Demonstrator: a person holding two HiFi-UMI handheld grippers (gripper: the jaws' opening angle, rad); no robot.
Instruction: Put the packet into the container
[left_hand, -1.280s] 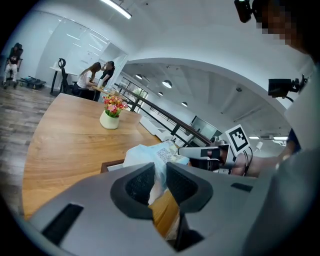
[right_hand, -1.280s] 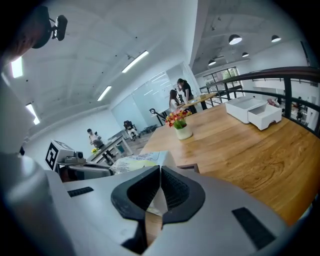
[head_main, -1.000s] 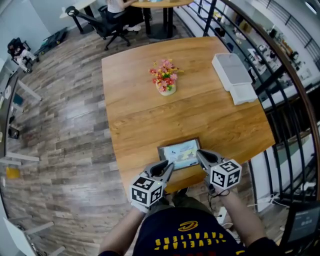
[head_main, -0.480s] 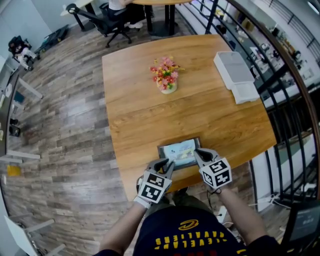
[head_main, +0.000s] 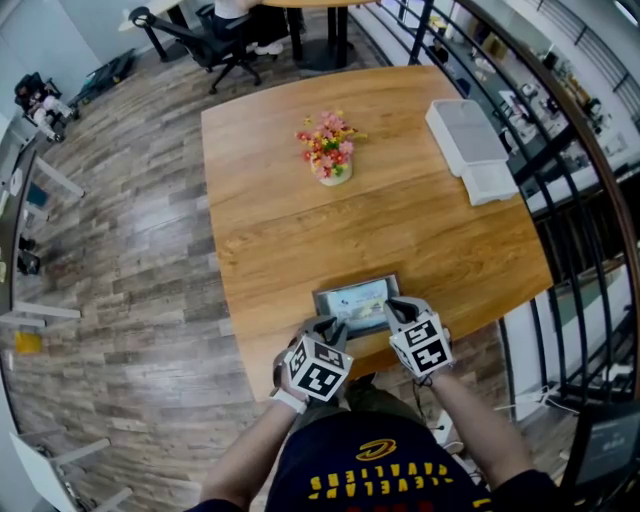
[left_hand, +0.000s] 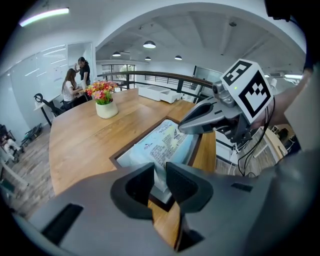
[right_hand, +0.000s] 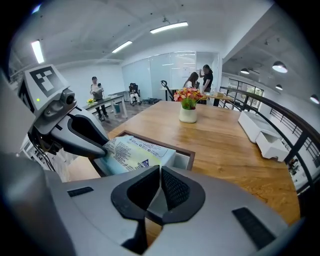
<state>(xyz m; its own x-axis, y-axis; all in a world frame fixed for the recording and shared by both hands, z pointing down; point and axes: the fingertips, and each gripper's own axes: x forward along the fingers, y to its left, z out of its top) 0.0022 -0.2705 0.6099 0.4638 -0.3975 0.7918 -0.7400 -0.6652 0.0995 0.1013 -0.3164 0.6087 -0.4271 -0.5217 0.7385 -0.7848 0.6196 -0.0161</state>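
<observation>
Pale blue-white printed plastic packet (head_main: 357, 300) lies in dark-rimmed rectangular container (head_main: 322, 303), 6 o'clock edge of light wooden worktop (head_main: 300, 220). Jaws: left gripper (head_main: 334, 325) narrow, pinching packet's end; right gripper (head_main: 392, 304) closed. Grey plank floor (head_main: 130, 220).

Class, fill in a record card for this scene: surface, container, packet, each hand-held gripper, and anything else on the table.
surface: wooden table
container: dark-framed tray at the table's near edge
packet: light, printed, within the container's frame, tilted
left hand-held gripper: closed on the packet's near corner
right hand-held gripper: jaws together at the packet's opposite edge; grip unclear
other items: flower pot mid-table, white boxes at the far right
</observation>
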